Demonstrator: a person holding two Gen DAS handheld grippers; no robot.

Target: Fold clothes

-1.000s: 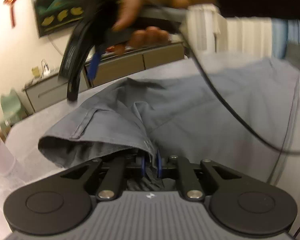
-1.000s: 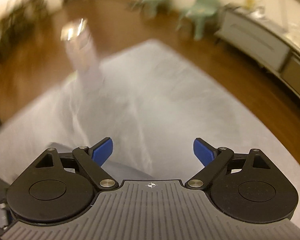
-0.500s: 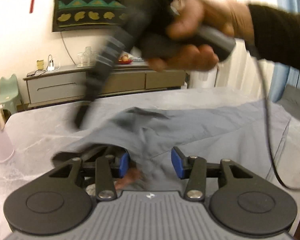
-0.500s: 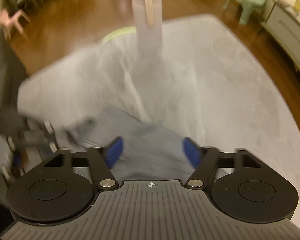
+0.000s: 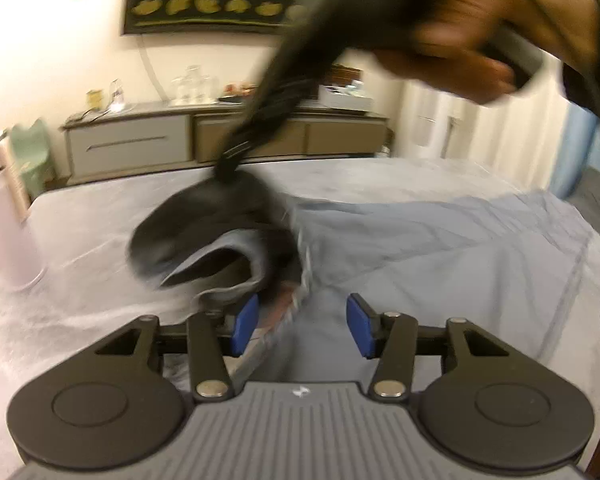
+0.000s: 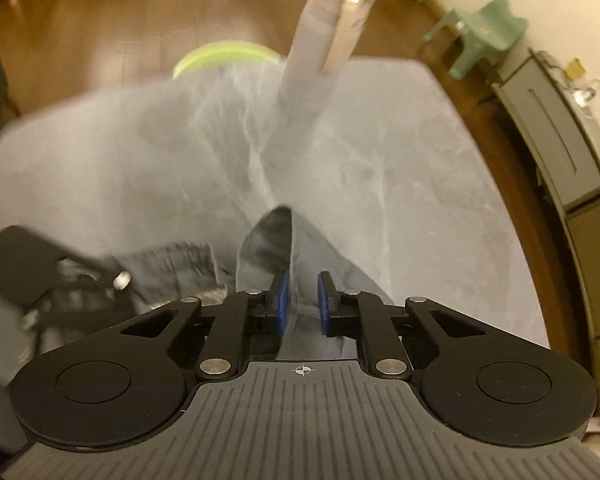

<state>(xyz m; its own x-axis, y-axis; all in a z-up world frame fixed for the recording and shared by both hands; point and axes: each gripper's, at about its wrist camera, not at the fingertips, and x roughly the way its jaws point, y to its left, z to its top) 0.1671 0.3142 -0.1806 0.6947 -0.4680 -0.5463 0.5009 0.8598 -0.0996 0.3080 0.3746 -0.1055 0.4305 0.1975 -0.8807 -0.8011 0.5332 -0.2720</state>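
I see the grey shirt (image 5: 440,248) lying spread on the grey marbled table (image 6: 440,184), with its sleeve end lifted. My right gripper (image 6: 302,304) is closing its blue pads on a raised fold of this sleeve, and the cloth stands between them. My left gripper (image 5: 302,328) is opening, released, with shirt cloth lying below its pads. A pale bottle (image 6: 320,52) stands near the table edge.

garment (image 5: 440,256): grey woven cloth, matt, creased, stitched seams
bench (image 6: 440,184): grey marble-look top, pale veins, smooth
left claw (image 5: 302,331): matt black plastic arms, blue rubbery pads, bright metal pivot pins
right claw (image 6: 302,305): same finish
bottle (image 6: 320,52): pale lilac matt body, shiny metal cap
floor (image 6: 120,16): glossy brown wood
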